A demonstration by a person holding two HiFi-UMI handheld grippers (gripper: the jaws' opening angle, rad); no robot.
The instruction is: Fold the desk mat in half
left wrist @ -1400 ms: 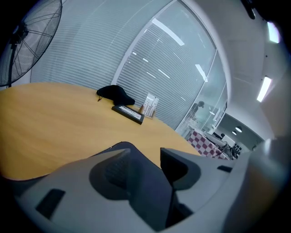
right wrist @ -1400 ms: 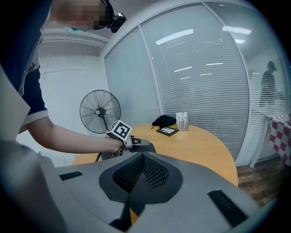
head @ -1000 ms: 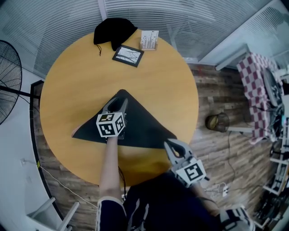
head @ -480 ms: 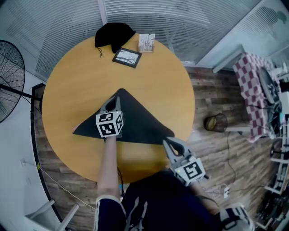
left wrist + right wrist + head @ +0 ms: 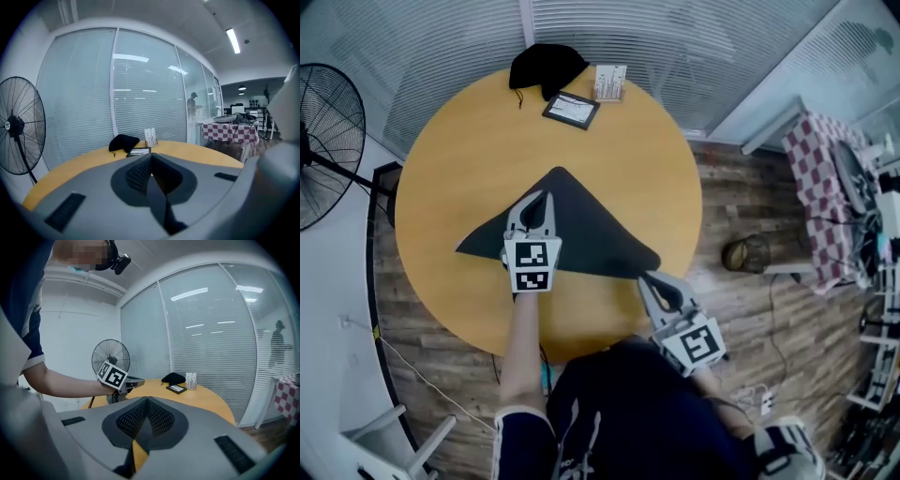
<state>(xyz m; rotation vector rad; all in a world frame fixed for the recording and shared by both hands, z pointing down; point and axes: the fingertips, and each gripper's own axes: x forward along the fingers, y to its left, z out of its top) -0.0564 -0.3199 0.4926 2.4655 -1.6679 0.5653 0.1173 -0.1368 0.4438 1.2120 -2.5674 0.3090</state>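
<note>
Right now the desk mat [image 5: 591,239] is seen lying on the round bench [image 5: 459,169] as a dark triangle. Its long edge is turned toward the person and its point toward the far side.

The left gripper [image 5: 541,202] is held in the air over the middle of the mat. It is pointed away from the person, with its tip dipped a little. Its jaws are shut tight and nothing is seen pinched between them — only the dark mat below shows through the slit behind them. A bare forearm [image 5: 520,347] is stretched out straight from the body to that gripper, and its marker cube [image 5: 532,265] is turned up toward the head camera.

The right gripper [image 5: 648,280] is held nearer the body, at the near edge of the bench. It is pointed toward the right corner of the mat, and its tip is seen just beside that corner; whether the corner is touched cannot be told. Its jaws are closed together too, with no thing made out between them.

At the far edge of the bench a black cloth [image 5: 546,67], a flat dark frame [image 5: 572,109] and a small card stand [image 5: 610,82] are set close together — well apart from the mat.
</note>
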